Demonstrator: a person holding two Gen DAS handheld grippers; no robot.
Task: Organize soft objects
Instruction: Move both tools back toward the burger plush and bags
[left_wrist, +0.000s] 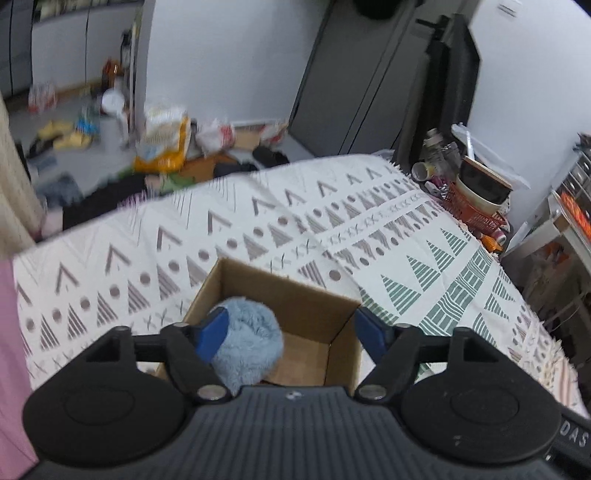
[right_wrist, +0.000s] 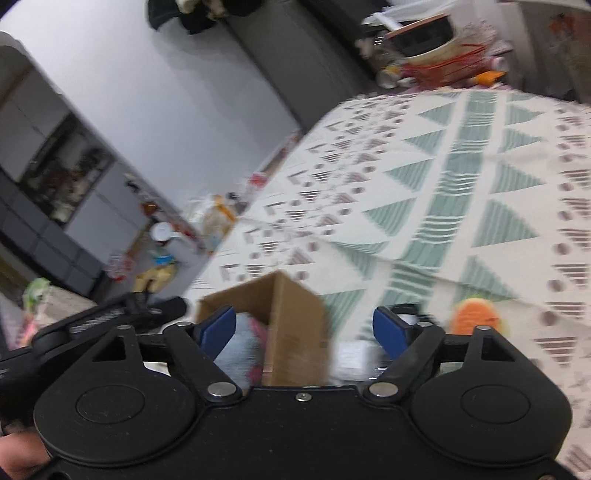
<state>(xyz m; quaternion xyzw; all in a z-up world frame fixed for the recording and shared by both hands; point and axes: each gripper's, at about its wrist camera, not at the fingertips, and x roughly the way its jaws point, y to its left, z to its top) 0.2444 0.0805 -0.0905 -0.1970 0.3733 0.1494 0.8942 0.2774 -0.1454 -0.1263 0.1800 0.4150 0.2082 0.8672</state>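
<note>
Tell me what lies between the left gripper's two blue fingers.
In the left wrist view, a fluffy light-blue plush inside the open brown cardboard box, nearest the near-side finger.

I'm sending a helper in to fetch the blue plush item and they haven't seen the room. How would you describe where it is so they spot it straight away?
Find the table covered by the cream cloth printed with triangles. On it stands an open brown cardboard box, with the open left tool above it. The fluffy light-blue plush sits inside the box against its left wall, the only blue furry thing there.
</note>
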